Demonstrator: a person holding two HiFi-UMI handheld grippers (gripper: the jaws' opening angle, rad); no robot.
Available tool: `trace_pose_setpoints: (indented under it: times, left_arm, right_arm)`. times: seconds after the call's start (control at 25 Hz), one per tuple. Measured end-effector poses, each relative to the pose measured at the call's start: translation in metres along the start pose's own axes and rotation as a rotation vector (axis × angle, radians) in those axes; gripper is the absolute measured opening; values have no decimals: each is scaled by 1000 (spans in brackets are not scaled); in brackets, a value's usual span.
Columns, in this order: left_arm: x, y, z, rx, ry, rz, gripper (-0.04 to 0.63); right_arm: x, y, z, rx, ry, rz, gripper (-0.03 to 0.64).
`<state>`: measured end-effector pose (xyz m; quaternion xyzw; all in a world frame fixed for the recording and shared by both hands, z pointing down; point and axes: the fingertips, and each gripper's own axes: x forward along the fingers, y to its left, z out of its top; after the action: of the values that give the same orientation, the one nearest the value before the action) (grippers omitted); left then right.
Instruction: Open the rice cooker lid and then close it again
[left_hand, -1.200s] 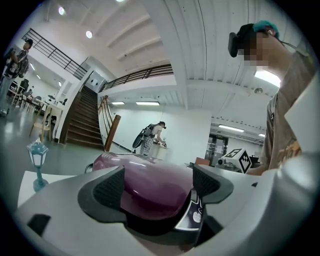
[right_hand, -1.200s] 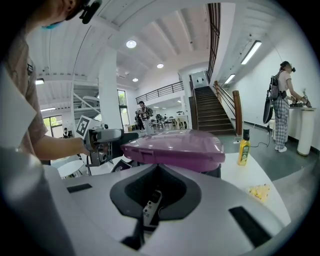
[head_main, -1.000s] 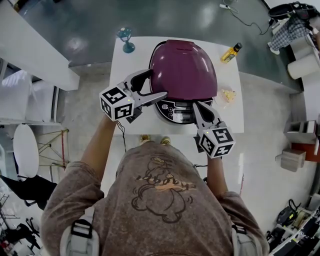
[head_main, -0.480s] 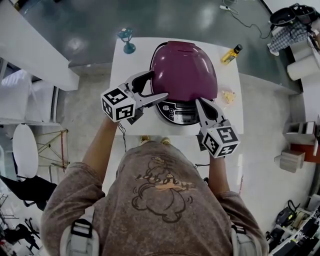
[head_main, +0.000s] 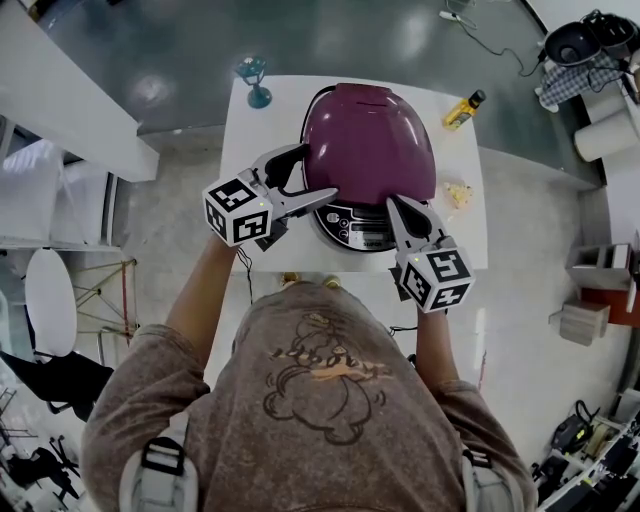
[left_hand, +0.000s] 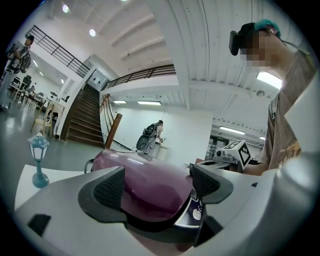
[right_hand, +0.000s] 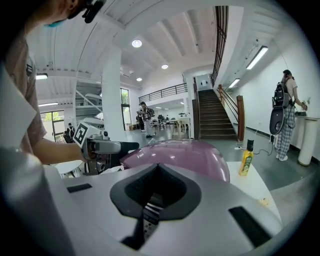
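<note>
Glossy grey floor rings one small white surface (head_main: 270, 130), which carries one purple rice cooker (head_main: 368, 150), lid down, its control panel close to the near edge. One teal lamp ornament (head_main: 252, 80) stands at the far left corner, one yellow bottle (head_main: 462, 107) stands far right, and one pale scrap (head_main: 458, 192) lies near the right edge. Bare strips remain on both sides. The left gripper (head_main: 315, 170) is spread wide at the cooker's front left, the lid showing between its jaws. The right gripper (head_main: 395, 205), jaws pressed together, points at the panel.

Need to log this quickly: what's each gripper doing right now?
Left gripper: open, jaws apart by the rice cooker, gripping nothing.
Right gripper: shut, empty.
</note>
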<state>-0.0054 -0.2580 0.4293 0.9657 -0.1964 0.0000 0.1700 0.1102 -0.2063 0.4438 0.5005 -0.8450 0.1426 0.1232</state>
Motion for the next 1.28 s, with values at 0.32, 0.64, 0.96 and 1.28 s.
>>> trace_pose_setpoints:
  times: [0.32,0.64,0.96,1.28]
  left_arm:
    - [1,2,-8,-15,21,6,416]
    - [1,3,-10,-19,29,9,416]
    - [1,3,-12,-28,30,12,416]
    - [0,3,-13,-43,25,3,414]
  right_arm:
    - [5,0,-14,-3,66,-11,5]
    - [8,-1,-17,12,121,-8,5]
    - [11,1,-23,-3,230,12,3]
    - [11,0,-26,63,271,38,2]
